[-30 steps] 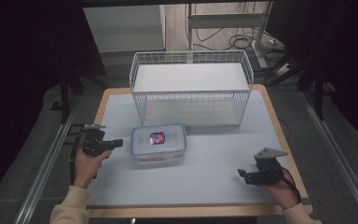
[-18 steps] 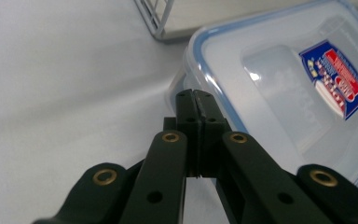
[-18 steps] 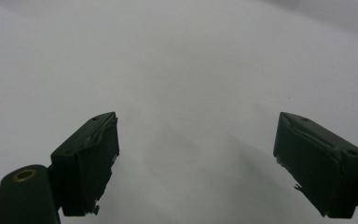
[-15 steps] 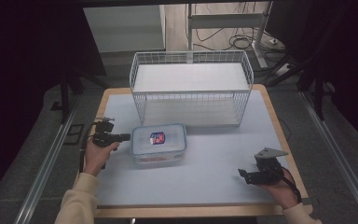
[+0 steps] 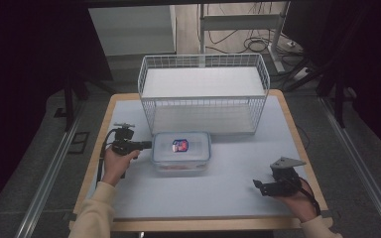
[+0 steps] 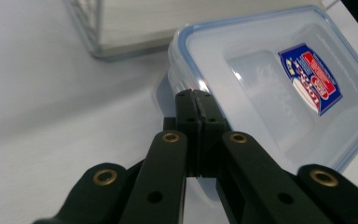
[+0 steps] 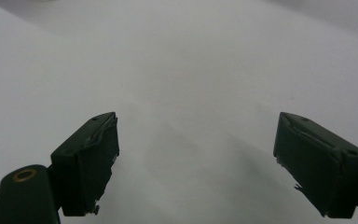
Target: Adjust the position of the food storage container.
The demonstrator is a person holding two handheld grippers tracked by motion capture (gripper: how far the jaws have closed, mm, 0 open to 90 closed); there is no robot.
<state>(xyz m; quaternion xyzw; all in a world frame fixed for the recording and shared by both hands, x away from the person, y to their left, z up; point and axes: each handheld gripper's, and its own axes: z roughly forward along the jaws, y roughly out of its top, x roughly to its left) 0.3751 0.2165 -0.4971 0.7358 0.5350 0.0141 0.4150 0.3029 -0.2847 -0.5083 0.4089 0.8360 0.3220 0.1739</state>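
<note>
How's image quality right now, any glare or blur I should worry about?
High view: table evenly lit, surroundings dark. Left gripper view: left gripper sharp, container lid slightly soft with faint sheen. Right gripper view: right gripper blurred, soft shadow beneath.

Two black handheld tools: left gripper (image 5: 148, 145) with matte black jaws on flat linkage arms, brass-coloured rivets at the pivots, small dark screw holes along the links, a black cable (image 5: 100, 161) looping from its rear; right gripper (image 5: 256, 184) with blocky black pads, edges slightly frayed, one brass rivet at the lower left link, grey three-cornered plate (image 5: 287, 162) on top. Cream long sleeves (image 5: 95, 213) on both forearms, dark strap at the right wrist
</note>
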